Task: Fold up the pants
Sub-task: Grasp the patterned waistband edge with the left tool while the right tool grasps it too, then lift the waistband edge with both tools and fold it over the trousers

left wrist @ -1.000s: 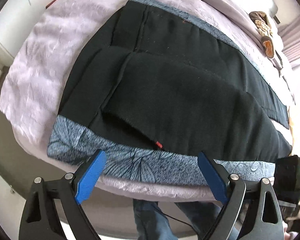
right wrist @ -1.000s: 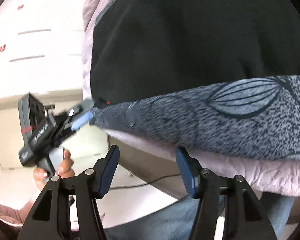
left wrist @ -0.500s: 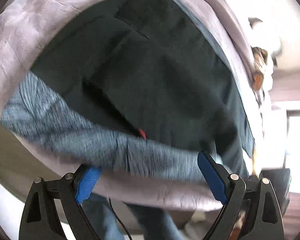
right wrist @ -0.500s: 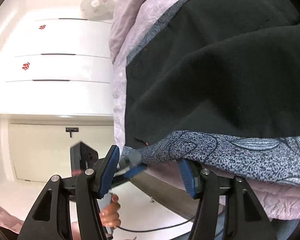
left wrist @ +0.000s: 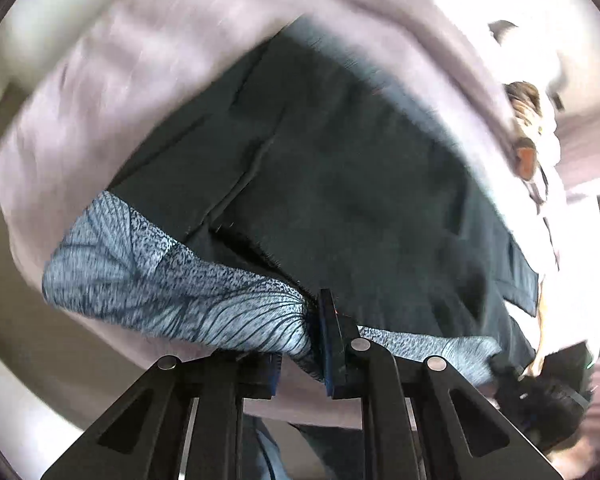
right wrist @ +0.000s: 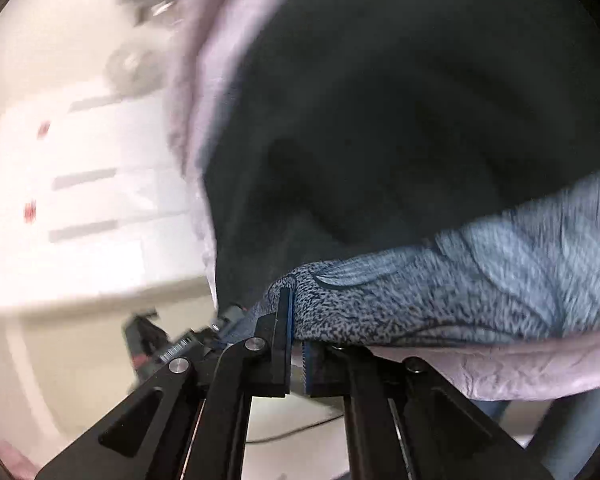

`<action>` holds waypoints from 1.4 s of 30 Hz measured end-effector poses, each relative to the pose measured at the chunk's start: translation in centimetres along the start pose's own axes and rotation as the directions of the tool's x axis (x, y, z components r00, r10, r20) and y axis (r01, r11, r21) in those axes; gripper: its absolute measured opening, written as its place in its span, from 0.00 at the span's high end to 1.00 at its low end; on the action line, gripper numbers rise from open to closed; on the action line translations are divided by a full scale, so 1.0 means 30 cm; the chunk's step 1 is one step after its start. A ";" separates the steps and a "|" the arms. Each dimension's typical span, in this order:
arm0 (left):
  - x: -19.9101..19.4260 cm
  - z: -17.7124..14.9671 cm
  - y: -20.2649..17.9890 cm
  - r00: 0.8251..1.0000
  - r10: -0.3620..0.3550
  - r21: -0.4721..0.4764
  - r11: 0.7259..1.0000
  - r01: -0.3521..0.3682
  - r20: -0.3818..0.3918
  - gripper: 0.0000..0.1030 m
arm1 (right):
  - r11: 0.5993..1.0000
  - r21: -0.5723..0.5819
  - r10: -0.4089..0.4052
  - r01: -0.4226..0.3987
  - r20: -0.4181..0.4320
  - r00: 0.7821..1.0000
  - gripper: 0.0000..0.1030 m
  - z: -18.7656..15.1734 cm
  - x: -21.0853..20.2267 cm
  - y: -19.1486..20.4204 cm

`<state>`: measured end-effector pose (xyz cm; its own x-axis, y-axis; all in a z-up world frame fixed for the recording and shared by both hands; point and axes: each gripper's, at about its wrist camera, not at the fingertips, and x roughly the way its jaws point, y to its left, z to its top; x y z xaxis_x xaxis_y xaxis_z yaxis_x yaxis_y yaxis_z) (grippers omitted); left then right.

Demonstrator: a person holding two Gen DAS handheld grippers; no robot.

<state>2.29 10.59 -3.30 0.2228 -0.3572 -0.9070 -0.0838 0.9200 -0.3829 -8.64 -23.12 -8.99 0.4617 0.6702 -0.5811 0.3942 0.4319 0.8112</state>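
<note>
Black pants with a blue-grey leaf-print waistband [left wrist: 172,280] are lying motion-blurred on a lilac bedspread [left wrist: 100,120]; left claw [left wrist: 300,344] and right claw [right wrist: 296,344] are both pinching that band at 6 o'clock.

Pants [left wrist: 340,184] lie spread on the bed [left wrist: 148,92], their waistband [left wrist: 172,288] along its near edge. Left gripper [left wrist: 314,344] and right gripper [right wrist: 296,336] both clamp that waistband at the edge.
</note>
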 end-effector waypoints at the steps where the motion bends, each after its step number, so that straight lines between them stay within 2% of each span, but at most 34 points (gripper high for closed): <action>1: -0.015 0.024 -0.026 1.000 -0.006 0.020 1.000 0.005 0.020 0.84 | 0.999 -0.049 -0.007 0.007 0.004 1.000 0.96 0.015 -0.023 0.043; 4: -0.062 0.126 -0.086 0.996 -0.041 0.085 0.996 0.035 0.079 0.83 | 0.983 -0.180 -0.032 0.034 0.017 0.999 0.96 0.109 -0.073 0.164; 7: -0.031 0.259 -0.160 0.986 -0.061 0.169 0.985 0.035 0.152 0.83 | 0.969 -0.243 -0.041 0.042 0.008 0.999 0.96 0.262 -0.074 0.228; 8: -0.023 0.281 -0.160 0.985 -0.058 0.185 0.982 0.027 0.165 0.78 | 0.966 -0.254 -0.048 0.047 0.002 0.999 0.96 0.321 -0.067 0.238; 14: 0.211 0.505 -0.244 0.980 0.011 0.267 0.962 -0.064 0.199 0.75 | 0.951 -0.284 -0.135 0.120 -0.033 0.990 0.94 0.630 0.141 0.249; 15: 0.250 0.536 -0.247 0.981 0.027 0.263 0.962 -0.078 0.192 0.69 | 0.950 -0.285 -0.146 0.129 -0.042 0.988 0.93 0.676 0.176 0.238; 16: 0.296 0.566 -0.240 0.978 0.074 0.253 0.960 -0.123 0.195 0.58 | 0.949 -0.282 -0.161 0.144 -0.039 0.986 0.92 0.717 0.213 0.249; 17: 0.331 0.592 -0.229 0.966 0.138 0.235 0.953 -0.190 0.221 0.34 | 0.945 -0.280 -0.185 0.168 -0.035 0.982 0.92 0.755 0.246 0.237; 18: 0.354 0.611 -0.219 0.956 0.172 0.222 0.949 -0.226 0.237 0.30 | 0.941 -0.279 -0.211 0.192 -0.038 0.977 0.91 0.778 0.274 0.216; 19: 0.372 0.622 -0.211 0.955 0.190 0.213 0.947 -0.240 0.229 0.30 | 0.939 -0.271 -0.233 0.212 -0.044 0.972 0.91 0.801 0.302 0.192; 21: 0.372 0.629 -0.180 0.960 0.189 0.189 0.955 -0.229 0.207 0.30 | 0.950 -0.236 -0.223 0.207 -0.043 0.974 0.91 0.827 0.328 0.154; 23: 0.336 0.607 -0.187 0.947 0.226 0.201 0.941 -0.273 0.229 0.30 | 0.965 -0.196 -0.188 0.176 -0.047 0.981 0.89 0.818 0.300 0.141; 24: 0.310 0.582 -0.200 0.937 0.255 0.236 0.921 -0.311 0.241 0.30 | 0.968 -0.192 -0.174 0.162 -0.048 0.984 0.82 0.811 0.286 0.146; 25: 0.296 0.562 -0.210 0.935 0.260 0.260 0.911 -0.321 0.241 0.30 | 0.967 -0.202 -0.166 0.154 -0.044 0.985 0.76 0.800 0.265 0.157; 27: 0.256 0.496 -0.252 0.936 0.262 0.319 0.889 -0.330 0.237 0.30 | 0.959 -0.235 -0.167 0.156 -0.026 0.986 0.36 0.761 0.197 0.198; 29: 0.245 0.453 -0.311 0.948 0.239 0.378 0.874 -0.304 0.209 0.30 | 0.947 -0.277 -0.169 0.163 0.001 0.986 0.34 0.693 0.106 0.249; 32: 0.227 0.338 -0.418 0.978 0.161 0.454 0.867 -0.205 0.133 0.30 | 0.934 -0.296 -0.192 0.200 0.056 0.980 0.34 0.597 -0.073 0.256; 35: 0.260 0.218 -0.578 0.998 0.065 0.514 0.856 -0.061 0.011 0.30 | 0.922 -0.239 -0.274 0.303 0.147 0.950 0.34 0.486 -0.273 0.162; 40: 0.331 0.043 -0.879 0.993 -0.032 0.601 0.794 0.093 -0.111 0.30 | 0.927 0.050 -0.373 0.373 0.259 0.891 0.34 0.301 -0.663 -0.129; 42: 0.386 0.008 -0.982 0.986 -0.058 0.601 0.786 0.143 -0.159 0.30 | 0.912 0.154 -0.410 0.381 0.264 0.873 0.34 0.210 -0.800 -0.256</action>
<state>7.58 -20.61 -2.46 0.0703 -0.4310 -0.8996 0.5496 0.7694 -0.3256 -17.75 -46.33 -1.69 0.4512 0.2493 -0.8569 0.6577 0.5562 0.5081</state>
